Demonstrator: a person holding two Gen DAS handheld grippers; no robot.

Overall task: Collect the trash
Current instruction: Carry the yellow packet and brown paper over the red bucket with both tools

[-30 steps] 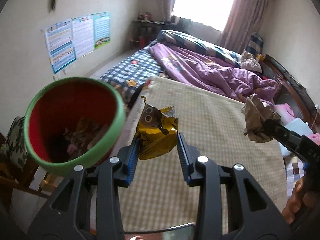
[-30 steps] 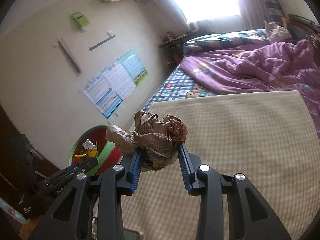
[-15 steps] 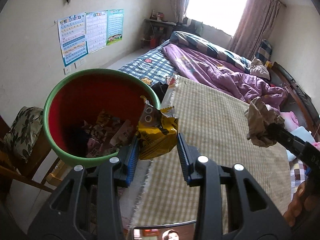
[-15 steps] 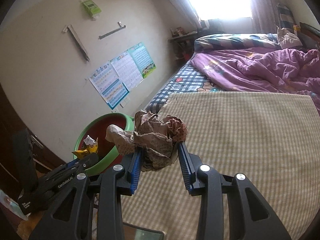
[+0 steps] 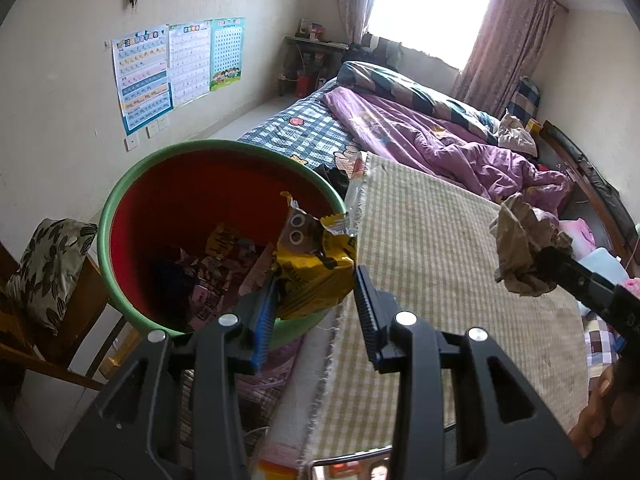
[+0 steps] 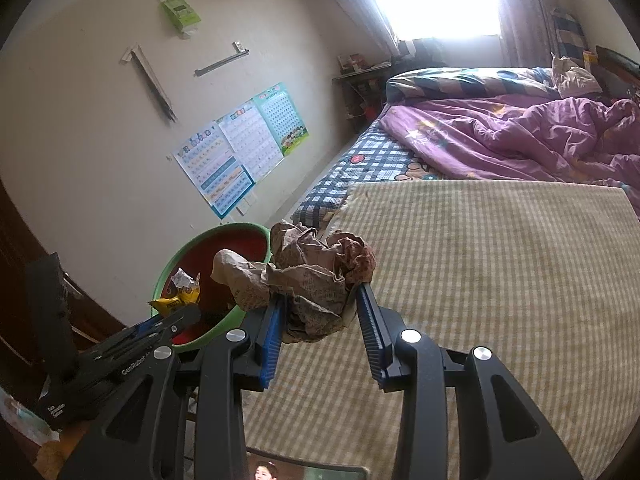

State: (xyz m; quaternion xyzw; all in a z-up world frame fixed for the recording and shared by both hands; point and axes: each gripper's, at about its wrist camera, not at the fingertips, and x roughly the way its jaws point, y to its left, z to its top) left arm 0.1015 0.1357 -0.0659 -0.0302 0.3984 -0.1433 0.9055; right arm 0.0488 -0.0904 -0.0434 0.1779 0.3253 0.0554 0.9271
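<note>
Wrapper [image 5: 316,268] over bin [image 5: 120,208], seemingly just left of mat [image 5: 440,240].

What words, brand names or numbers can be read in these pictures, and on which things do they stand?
"GenRobot": white print on the side of the left tongs, seen from the right wrist view.
Wall posters: print too small to read.
Yellow snack wrapper: print too creased to read.
Crumpled paper: print too small to read.
Green box on the wall: label too blurred to read.
</note>
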